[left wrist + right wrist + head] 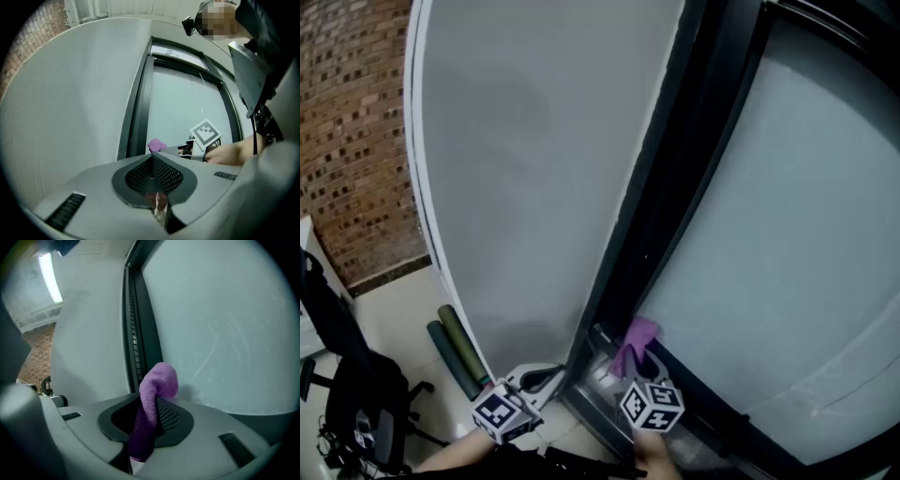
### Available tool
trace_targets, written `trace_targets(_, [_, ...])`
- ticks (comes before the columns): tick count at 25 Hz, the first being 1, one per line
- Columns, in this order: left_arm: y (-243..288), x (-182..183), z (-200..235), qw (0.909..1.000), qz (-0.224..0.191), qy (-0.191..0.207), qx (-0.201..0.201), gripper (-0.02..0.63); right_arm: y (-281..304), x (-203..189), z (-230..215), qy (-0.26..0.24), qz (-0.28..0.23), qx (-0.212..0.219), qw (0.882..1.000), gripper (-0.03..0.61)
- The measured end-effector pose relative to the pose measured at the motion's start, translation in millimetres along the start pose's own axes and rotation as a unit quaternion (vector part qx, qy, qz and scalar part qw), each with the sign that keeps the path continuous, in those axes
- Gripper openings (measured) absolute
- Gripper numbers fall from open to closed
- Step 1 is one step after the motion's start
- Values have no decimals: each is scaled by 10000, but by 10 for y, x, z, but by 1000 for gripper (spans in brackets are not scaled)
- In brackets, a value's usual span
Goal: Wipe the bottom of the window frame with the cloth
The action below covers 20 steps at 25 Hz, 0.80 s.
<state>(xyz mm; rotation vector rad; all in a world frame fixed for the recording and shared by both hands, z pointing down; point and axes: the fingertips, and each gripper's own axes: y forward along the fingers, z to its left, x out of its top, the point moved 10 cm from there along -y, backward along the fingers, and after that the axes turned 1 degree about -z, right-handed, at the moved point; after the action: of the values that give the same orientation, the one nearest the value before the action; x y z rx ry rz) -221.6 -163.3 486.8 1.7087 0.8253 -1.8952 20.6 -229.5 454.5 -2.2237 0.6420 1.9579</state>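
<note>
A purple cloth [154, 401] is pinched between the jaws of my right gripper [151, 405], its folded end sticking up past the jaw tips. In the head view the purple cloth [635, 343] hangs by the dark window frame [666, 216], just above the frame's bottom track [609, 398], with my right gripper [637, 375] below it. My left gripper [152, 158] is shut with nothing between its jaws. It sits left of the frame, near the white wall [534, 169], and its view shows the purple cloth [156, 145] and the other gripper's marker cube [206, 133].
Frosted glass [787, 234] fills the right side. A brick wall [352, 141] stands at far left. Two dark green rolls [455, 352] lie on the tiled floor beside a black office chair [352, 394]. A person's hand [232, 152] holds the right gripper.
</note>
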Motion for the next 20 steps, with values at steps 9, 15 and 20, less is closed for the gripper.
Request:
trace_targets(9, [-52, -90, -50, 9997, -11, -147, 179, 5, 381, -49, -256, 912, 761, -283, 9925, 86])
trace_targets(15, [-45, -15, 36, 9995, -130, -90, 262, 5, 549, 53, -300, 1265, 1379, -448, 9813, 86])
trace_targets(20, [7, -24, -2, 9995, -142, -158, 230, 5, 581, 79, -396, 1663, 1545, -580, 9722, 86])
